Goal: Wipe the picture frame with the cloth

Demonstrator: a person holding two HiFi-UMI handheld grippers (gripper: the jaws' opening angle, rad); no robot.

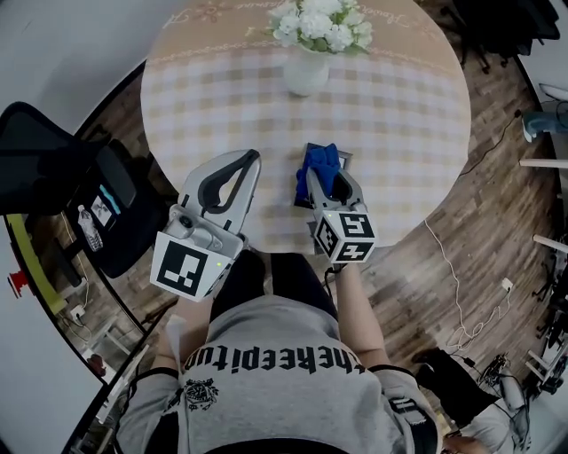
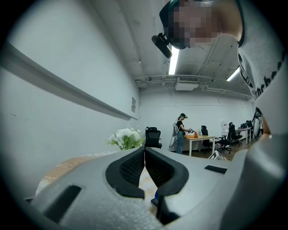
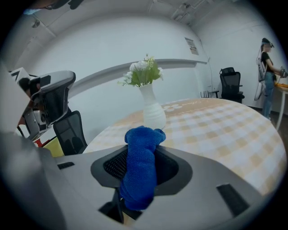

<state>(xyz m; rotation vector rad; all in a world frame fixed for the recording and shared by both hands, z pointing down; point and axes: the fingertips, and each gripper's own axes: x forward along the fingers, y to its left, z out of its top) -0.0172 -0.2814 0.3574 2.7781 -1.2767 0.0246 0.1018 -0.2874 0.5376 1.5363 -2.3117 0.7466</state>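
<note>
Holding the blue cloth (image 3: 140,173) tight, the right tool (image 3: 143,150) has its two jaws squeezed on it. The top of the cloth pokes up past the tips. This tool hangs over the near side of the round bench (image 1: 399,115), which has a checked cover. Under the cloth lies a flat dark thing that looks like the picture frame (image 1: 346,157); only its edge shows. The left tool (image 1: 252,158) is just to the left, over the near edge of the bench. Its jaws are together at the tips and hold nothing. On the far side stands a white vase (image 1: 306,73) with white flowers (image 1: 319,22). A black chair (image 3: 72,134) is off to the left.
</note>
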